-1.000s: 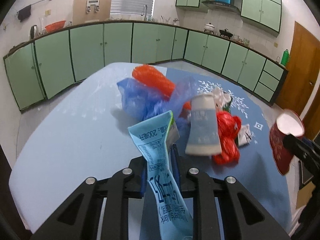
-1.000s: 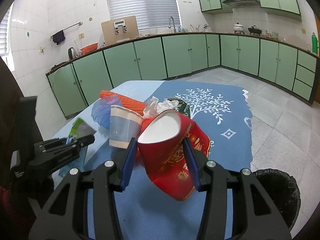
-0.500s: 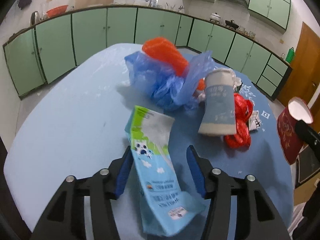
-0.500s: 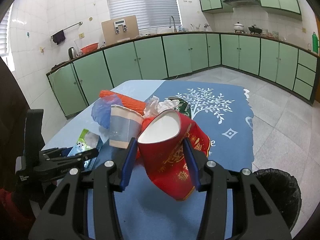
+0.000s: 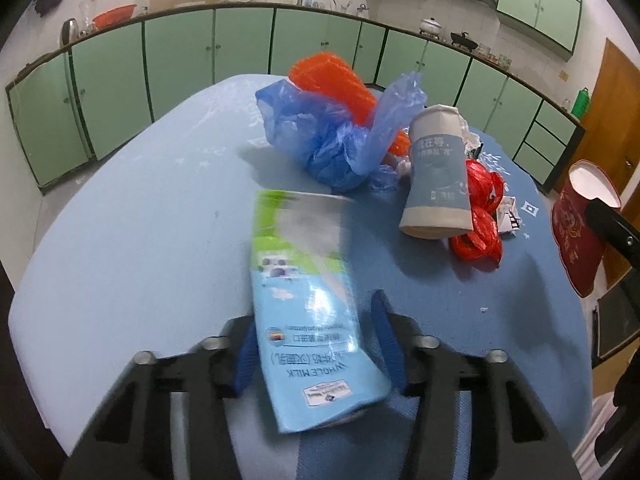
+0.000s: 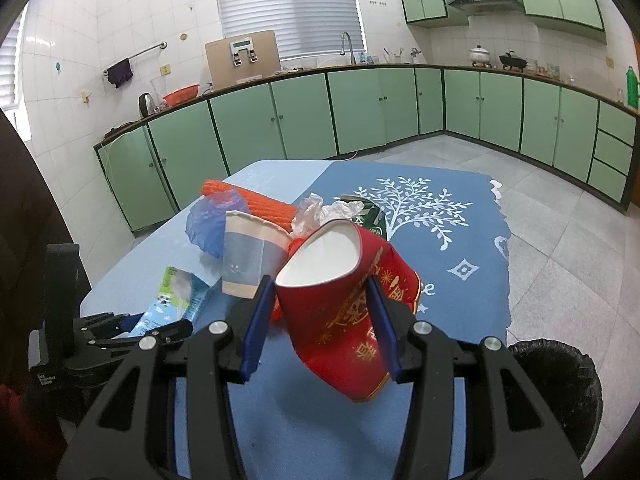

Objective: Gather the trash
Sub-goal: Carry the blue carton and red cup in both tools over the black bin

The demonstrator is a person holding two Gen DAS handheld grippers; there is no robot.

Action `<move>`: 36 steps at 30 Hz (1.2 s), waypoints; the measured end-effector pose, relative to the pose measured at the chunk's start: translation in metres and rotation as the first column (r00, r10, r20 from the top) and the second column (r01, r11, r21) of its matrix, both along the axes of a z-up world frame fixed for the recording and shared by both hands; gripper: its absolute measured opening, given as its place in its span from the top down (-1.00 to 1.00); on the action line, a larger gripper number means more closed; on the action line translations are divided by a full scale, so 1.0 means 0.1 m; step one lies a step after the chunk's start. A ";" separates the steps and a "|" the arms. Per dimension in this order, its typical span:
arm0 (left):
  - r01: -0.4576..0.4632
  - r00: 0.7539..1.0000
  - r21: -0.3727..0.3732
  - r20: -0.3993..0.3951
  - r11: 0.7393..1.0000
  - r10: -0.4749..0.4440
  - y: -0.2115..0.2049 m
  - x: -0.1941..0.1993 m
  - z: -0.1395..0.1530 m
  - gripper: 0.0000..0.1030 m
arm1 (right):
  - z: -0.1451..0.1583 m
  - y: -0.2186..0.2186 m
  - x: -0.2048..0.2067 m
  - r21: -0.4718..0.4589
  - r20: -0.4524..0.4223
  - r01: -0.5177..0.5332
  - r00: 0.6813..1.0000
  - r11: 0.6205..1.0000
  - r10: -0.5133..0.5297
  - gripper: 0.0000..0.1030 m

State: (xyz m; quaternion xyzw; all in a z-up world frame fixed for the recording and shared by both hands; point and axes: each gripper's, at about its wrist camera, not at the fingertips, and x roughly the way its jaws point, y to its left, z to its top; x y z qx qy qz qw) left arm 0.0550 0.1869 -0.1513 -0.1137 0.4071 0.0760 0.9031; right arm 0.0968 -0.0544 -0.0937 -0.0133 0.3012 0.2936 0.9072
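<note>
Cups — two: one red (image 6: 344, 304), one blue-grey (image 6: 246, 258) — one milk carton (image 5: 304, 308).

right gripper (image 6: 320, 320) fingers (image 6: 256, 320) clamp red paper cup (image 6: 340, 304).

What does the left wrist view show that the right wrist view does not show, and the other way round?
Only the left wrist view shows the brown door, the red plastic bag in full and the "WHOLE MILK" print on the milk carton, which lies between the open fingers of the left gripper.

Only the right wrist view shows the black trash bin on the floor, the window blinds and the green packet.

Both show the red paper cup in the right gripper, the blue paper cup, the blue plastic bag and the blue table.
</note>
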 end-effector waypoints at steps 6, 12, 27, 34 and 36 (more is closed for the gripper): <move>0.004 1.000 -0.013 0.015 1.000 -0.003 -0.01 0.00 0.03 0.26 | 0.03 -0.03 0.00 0.004 0.005 0.004 1.000 1.000 -0.004 0.12; 0.021 0.998 0.002 0.063 1.000 -0.021 -0.08 -0.02 0.24 0.26 | 0.08 -0.06 -0.01 0.012 0.018 0.008 1.000 1.000 -0.008 0.12; 0.123 0.977 0.040 0.172 0.992 -0.128 -0.59 0.28 0.81 0.26 | 0.36 -0.35 -0.01 0.053 0.071 0.063 0.995 0.997 -0.067 0.12; 0.191 0.957 0.047 0.213 0.980 -0.197 -0.98 0.37 0.96 0.26 | 0.44 -0.65 -0.02 0.070 0.094 0.115 0.988 0.991 -0.121 0.12; 0.216 0.950 0.049 0.219 0.975 -0.222 -1.11 0.42 0.99 0.26 | 0.45 -0.80 -0.02 0.075 0.096 0.139 0.985 0.987 -0.146 0.12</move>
